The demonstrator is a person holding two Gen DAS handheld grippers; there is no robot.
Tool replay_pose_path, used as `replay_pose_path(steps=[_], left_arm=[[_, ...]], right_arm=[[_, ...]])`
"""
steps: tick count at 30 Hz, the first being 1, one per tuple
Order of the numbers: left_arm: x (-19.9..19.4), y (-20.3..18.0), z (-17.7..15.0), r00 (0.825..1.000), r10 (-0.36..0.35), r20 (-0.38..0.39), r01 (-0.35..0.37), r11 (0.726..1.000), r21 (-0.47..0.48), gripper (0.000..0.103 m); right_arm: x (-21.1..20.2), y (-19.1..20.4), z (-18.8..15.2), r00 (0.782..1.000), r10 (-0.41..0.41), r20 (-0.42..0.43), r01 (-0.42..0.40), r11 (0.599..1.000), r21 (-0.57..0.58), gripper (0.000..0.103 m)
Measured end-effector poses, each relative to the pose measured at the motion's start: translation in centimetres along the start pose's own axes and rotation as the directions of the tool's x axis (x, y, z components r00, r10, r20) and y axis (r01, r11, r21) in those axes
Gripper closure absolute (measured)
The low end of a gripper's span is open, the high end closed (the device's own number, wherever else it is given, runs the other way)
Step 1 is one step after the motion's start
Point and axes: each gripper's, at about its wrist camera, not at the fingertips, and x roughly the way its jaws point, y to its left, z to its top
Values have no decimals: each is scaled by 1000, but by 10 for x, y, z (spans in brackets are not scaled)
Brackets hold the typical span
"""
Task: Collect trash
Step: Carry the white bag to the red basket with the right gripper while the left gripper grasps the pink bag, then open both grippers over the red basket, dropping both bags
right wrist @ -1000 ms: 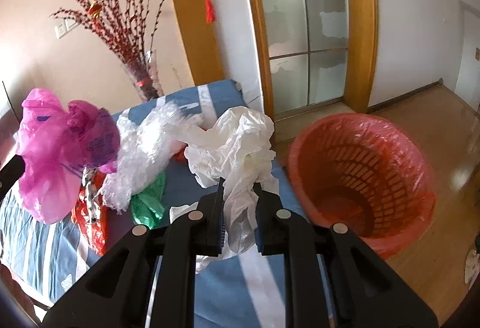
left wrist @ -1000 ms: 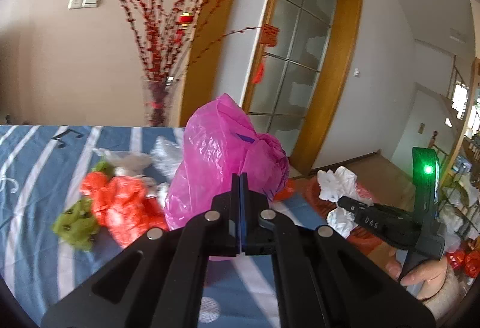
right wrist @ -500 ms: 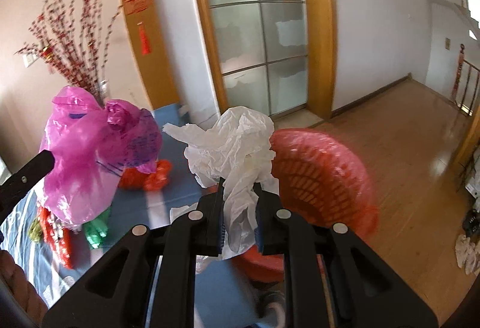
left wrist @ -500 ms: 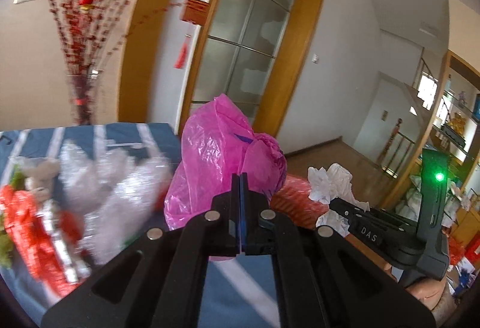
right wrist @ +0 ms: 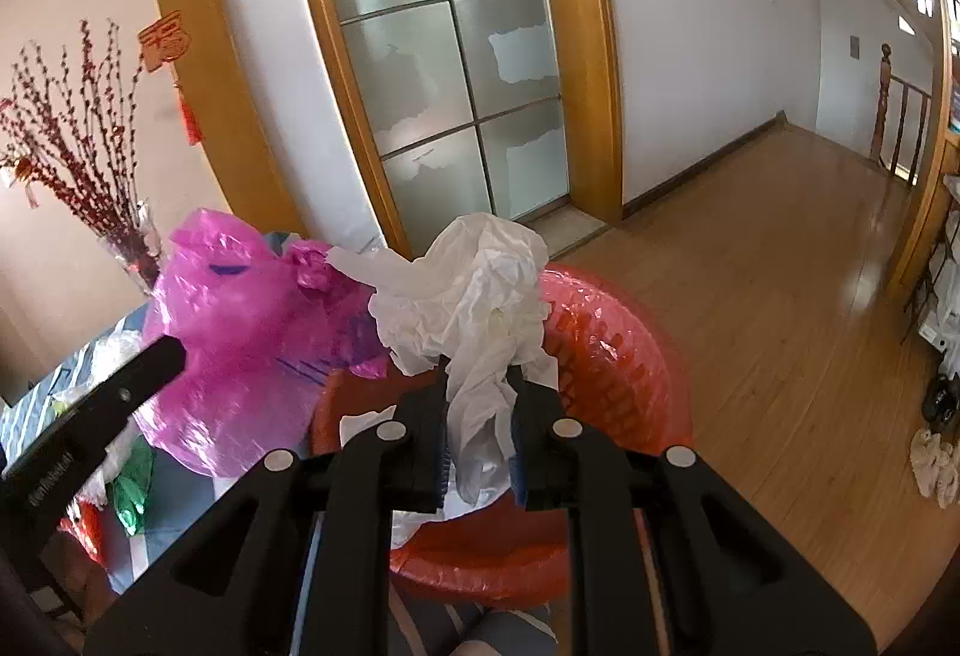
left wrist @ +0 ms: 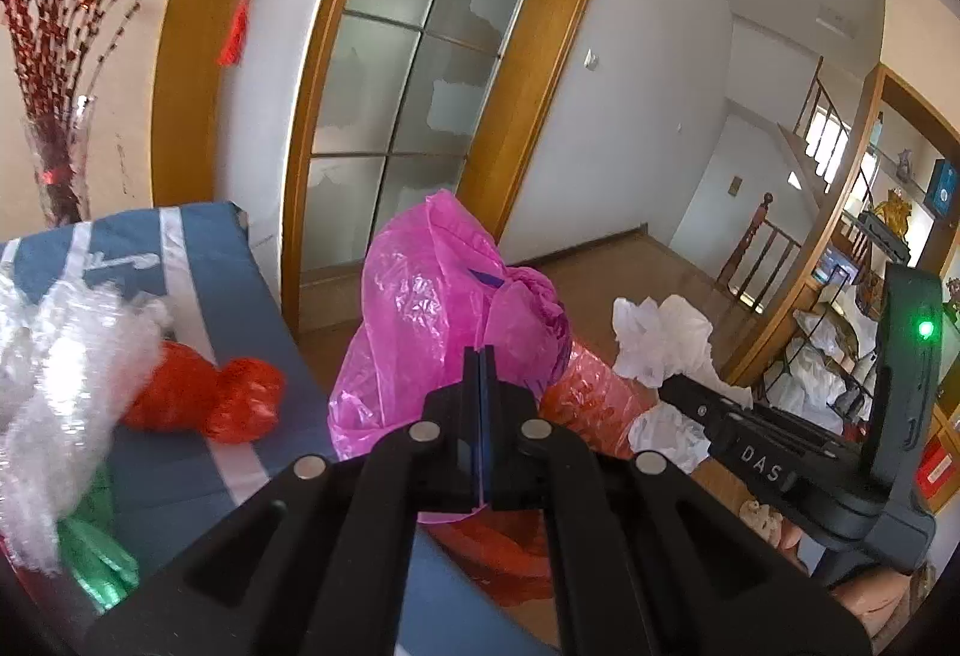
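Pink bag (left wrist: 444, 308) pinched in left tool (left wrist: 480, 416), white plastic (right wrist: 480, 308) in right tool (right wrist: 477, 446); basket (right wrist: 624, 350) interior right-view only.

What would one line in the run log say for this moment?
left gripper: shut on pink bag | right gripper: shut on white bag | both over red basket | release: not yet
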Motion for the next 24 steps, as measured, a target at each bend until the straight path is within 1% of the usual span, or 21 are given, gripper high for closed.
replay_pose_path(steps=[5,10,11,12,13,14,15,16,17,19,20,22,24], left_arm=[[26,-3,-1,999,-3,-39,2,1000,-3,101],[44,-9,-5,997,-6,-75,7,1000,5,101],[47,-9,-7,997,-4,-82,4,1000,6,101],[50,-8,-7,996,1,-85,0,1000,4,100],[52,-7,-7,996,4,-90,-4,1000,1,97],[54,-5,-8,995,8,-99,-9,1000,-2,90],[54,-5,-9,995,14,-101,-14,1000,-5,87],[54,-3,-11,995,20,-103,-21,1000,-7,79],[53,-1,-12,995,28,-101,-29,1000,-8,76],[47,5,-13,995,43,-92,-43,999,-6,73],[43,8,-14,995,53,-87,-54,999,-6,69],[35,14,-14,995,68,-79,-69,998,-10,63],[24,19,-17,994,83,-72,-84,996,-16,60]], right_arm=[[15,-10,4,1000,-6,-10,6,1000,30,87],[27,-15,6,1000,-1,-18,2,999,50,86],[31,-17,6,1000,6,-24,-4,998,60,83],[32,-21,5,999,10,-31,-7,998,67,77],[35,-22,5,999,11,-37,-8,997,76,68],[37,-25,5,999,14,-41,-10,996,85,65],[38,-26,4,999,15,-44,-11,996,90,61],[38,-27,3,999,14,-47,-10,996,94,59],[38,-29,1,999,10,-50,-5,995,96,58],[35,-31,-1,999,4,-47,0,995,99,48],[34,-32,-2,999,-3,-44,7,995,99,46],[31,-35,-3,999,-12,-39,16,995,99,39],[28,-35,-3,999,-17,-33,20,995,102,38]])
